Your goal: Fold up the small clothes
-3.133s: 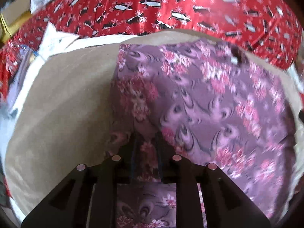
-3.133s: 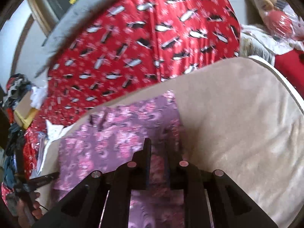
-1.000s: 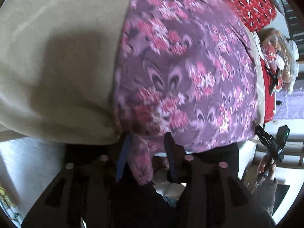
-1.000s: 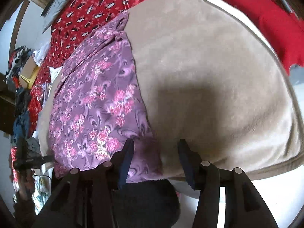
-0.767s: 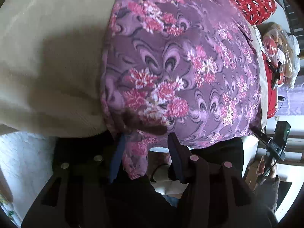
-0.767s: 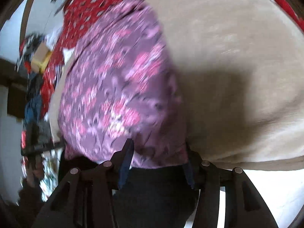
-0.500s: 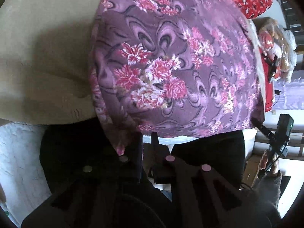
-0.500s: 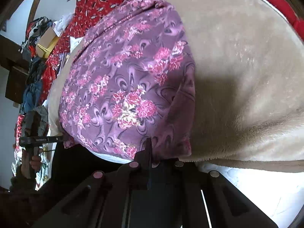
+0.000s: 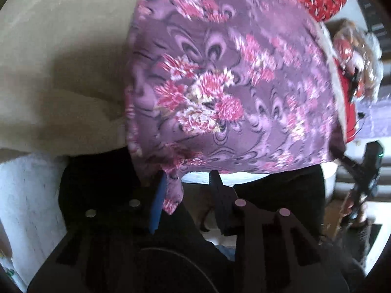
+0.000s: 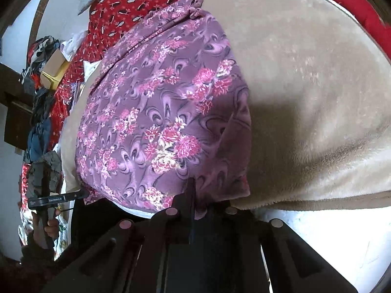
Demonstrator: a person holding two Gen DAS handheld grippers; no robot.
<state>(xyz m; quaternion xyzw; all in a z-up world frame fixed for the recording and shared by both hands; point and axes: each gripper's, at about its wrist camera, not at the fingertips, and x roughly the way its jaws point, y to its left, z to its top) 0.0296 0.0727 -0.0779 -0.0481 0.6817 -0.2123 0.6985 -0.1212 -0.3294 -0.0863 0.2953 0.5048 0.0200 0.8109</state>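
The purple floral cloth garment (image 10: 161,112) lay on the beige plush blanket (image 10: 305,85), its near hem hanging over the blanket's front edge; the red patterned bedspread (image 10: 127,2) lay behind both; bare blanket stretched right of the garment.

The left wrist camera looks steeply down along its fingers (image 9: 160,193) at the near edge of the purple floral garment (image 9: 220,85), very close, the beige blanket (image 9: 61,48) to the garment's left; the right wrist camera tilts down less steeply over the same garment (image 10: 158,112) from its opposite near corner, blanket (image 10: 317,85) to the garment's right; both views share the garment, the blanket and the red patterned cloth (image 10: 127,2) beyond it; the left view is blurred, so its far edge is perhaps cut off.
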